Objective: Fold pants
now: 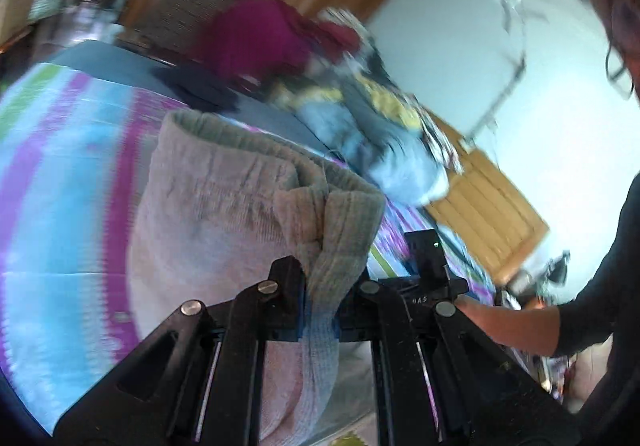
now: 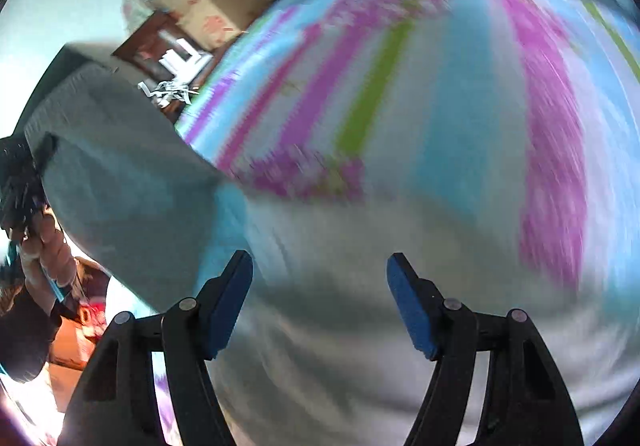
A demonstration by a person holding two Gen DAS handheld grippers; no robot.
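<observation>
Left wrist: left tool (image 1: pixel 318 300) clamped on pants (image 1: pixel 224 214) | right tool (image 2: pixel 320 302) apart, tilted down

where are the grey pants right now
In the left wrist view the grey pants hang at centre, their ribbed waistband pinched in the left tool, above the striped bedspread and in front of the clothes pile.

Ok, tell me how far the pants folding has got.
Done: little that shows. The grey pants are picked up, their ribbed waistband pinched in the left gripper. In hand: they hang over the striped bedspread, while the right gripper stands open and empty above the cloth. Left: every fold; blur hides any crease so far.
</observation>
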